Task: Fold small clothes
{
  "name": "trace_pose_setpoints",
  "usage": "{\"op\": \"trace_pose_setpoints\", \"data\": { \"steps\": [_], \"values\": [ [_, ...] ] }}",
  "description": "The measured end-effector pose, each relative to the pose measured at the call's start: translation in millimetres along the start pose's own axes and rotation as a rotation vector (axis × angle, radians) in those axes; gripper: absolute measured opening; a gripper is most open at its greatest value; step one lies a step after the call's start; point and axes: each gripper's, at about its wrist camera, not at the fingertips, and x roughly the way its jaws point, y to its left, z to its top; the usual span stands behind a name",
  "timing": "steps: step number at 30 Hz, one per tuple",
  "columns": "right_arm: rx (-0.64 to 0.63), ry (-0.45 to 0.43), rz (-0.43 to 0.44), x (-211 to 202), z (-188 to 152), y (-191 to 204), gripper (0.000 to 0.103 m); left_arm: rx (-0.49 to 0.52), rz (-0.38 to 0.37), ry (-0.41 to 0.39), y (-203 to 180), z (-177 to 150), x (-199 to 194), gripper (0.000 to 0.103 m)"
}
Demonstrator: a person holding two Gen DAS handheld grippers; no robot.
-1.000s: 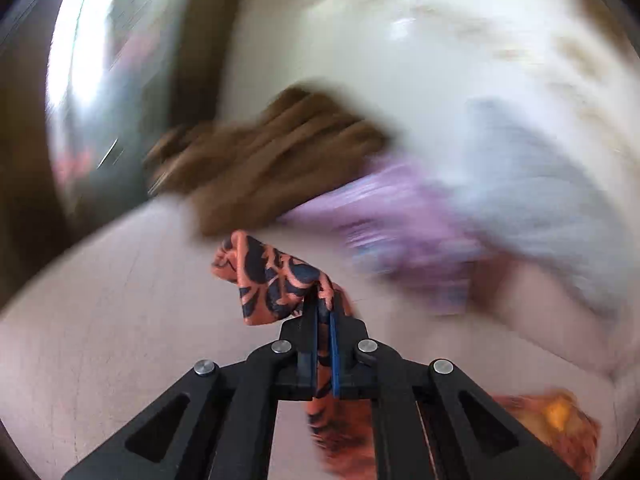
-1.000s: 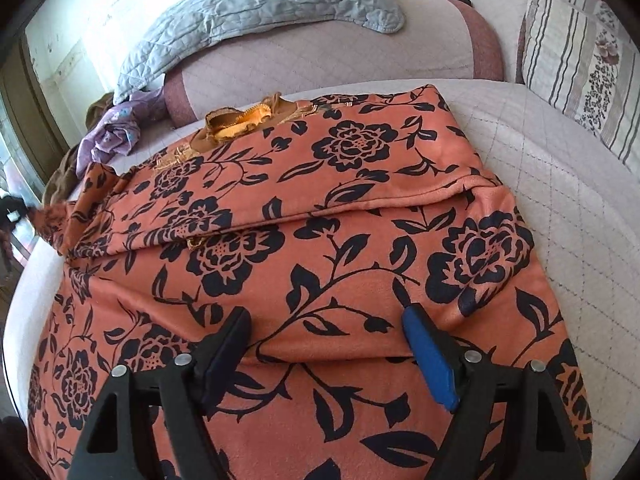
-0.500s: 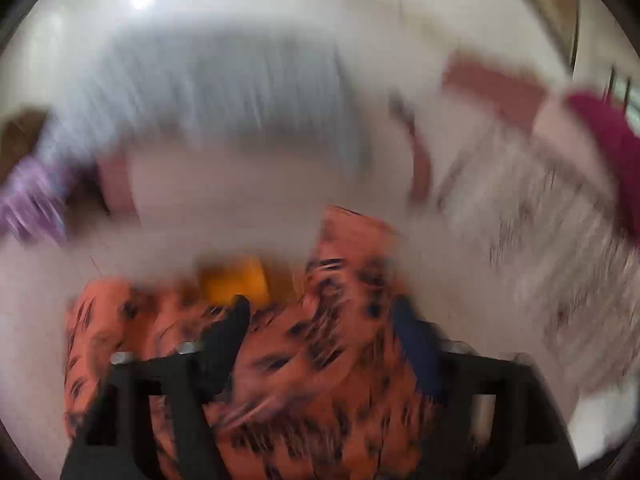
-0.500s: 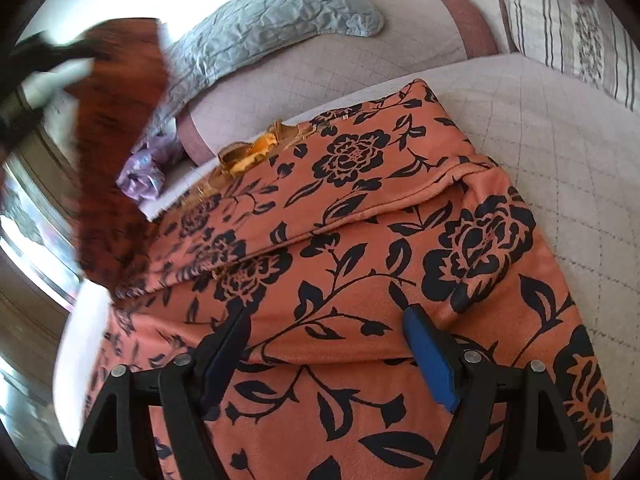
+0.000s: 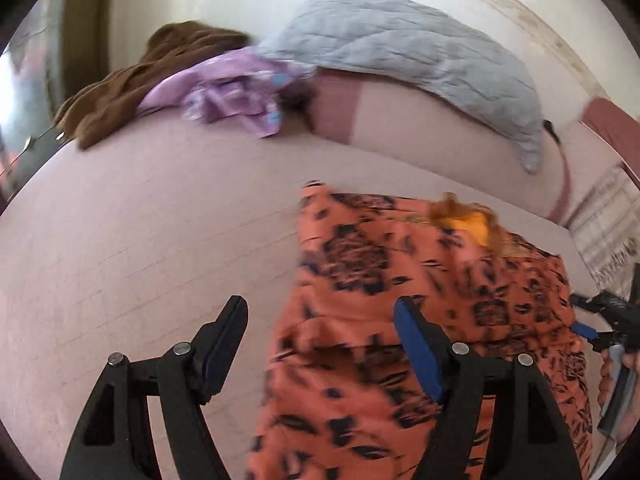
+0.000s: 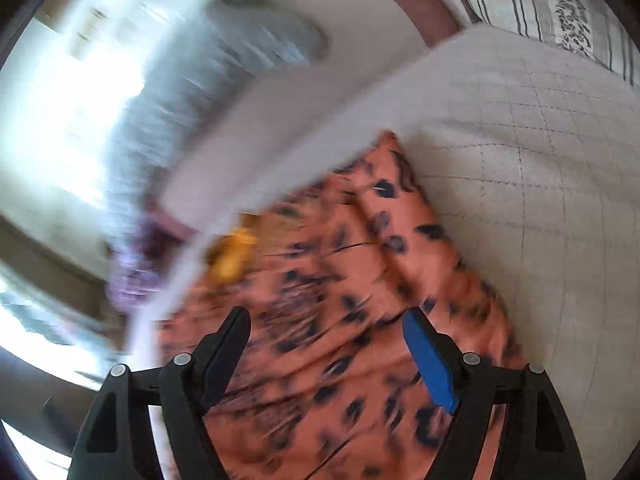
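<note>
Both claws open, empty, over garment on bed.

Left gripper jaws spread, straddling left edge of orange floral garment; right gripper likewise wide, nothing held, above cloth mid-section. Risk: blurred right view suggests fast motion; a hasty pinch may catch the quilted bedcover w/ fabric or skew fold. Both angled down, fwd.

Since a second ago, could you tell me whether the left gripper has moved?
Yes. The left gripper was shut on a corner of the orange floral garment near the brown clothes; now it hangs open, swung right toward the grey quilted pillow.
</note>
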Motion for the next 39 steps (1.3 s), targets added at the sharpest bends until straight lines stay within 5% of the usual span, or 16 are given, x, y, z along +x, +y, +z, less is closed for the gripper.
{"op": "trace_pose_setpoints", "data": {
  "steps": [3,4,6,8,14,17,21,25,29,33,36,39],
  "values": [
    [-0.046,0.093,-0.16,37.2,4.4,11.6,0.075,0.002,0.012,0.011,7.1,-1.6,1.6,0.076],
    [-0.095,0.095,-0.208,40.9,3.3,20.5,0.049,0.008,0.022,0.013,7.6,-2.0,4.8,0.076],
    [-0.201,0.122,-0.283,47.1,-1.2,42.8,0.016,0.023,0.026,0.008,10.5,-2.5,4.0,0.076],
    [-0.276,0.089,-0.329,37.6,-3.5,64.4,0.011,0.027,0.031,0.0,6.8,0.1,2.4,0.076],
    [-0.342,-0.072,-0.41,2.4,-2.6,81.1,0.015,0.038,0.036,-0.012,4.9,3.7,-3.2,0.076],
    [-0.297,0.089,-0.424,38.8,-13.1,50.0,0.048,0.054,0.037,0.015,-1.0,4.6,1.0,0.076],
    [-0.261,0.031,-0.326,20.8,-21.5,39.0,0.059,0.095,0.06,0.009,-9.7,5.9,2.4,0.076],
    [-0.286,-0.083,-0.306,-13.3,-9.9,49.4,0.06,0.11,0.069,0.009,-16.3,8.2,2.3,0.076],
    [-0.299,-0.163,-0.15,-33.3,6.6,71.3,0.067,0.126,0.085,0.014,-21.6,10.0,2.9,0.076],
    [-0.271,-0.029,0.006,14.4,10.5,72.4,0.067,0.129,0.099,0.016,-24.1,11.4,1.5,0.076],
    [-0.152,0.092,-0.11,59.0,10.5,38.9,0.065,0.131,0.106,0.023,-24.1,13.6,-0.1,0.076],
    [-0.114,0.041,-0.046,44.5,9.4,37.9,0.065,0.143,0.124,0.017,-24.3,14.9,0.7,0.078]
  ]
}}
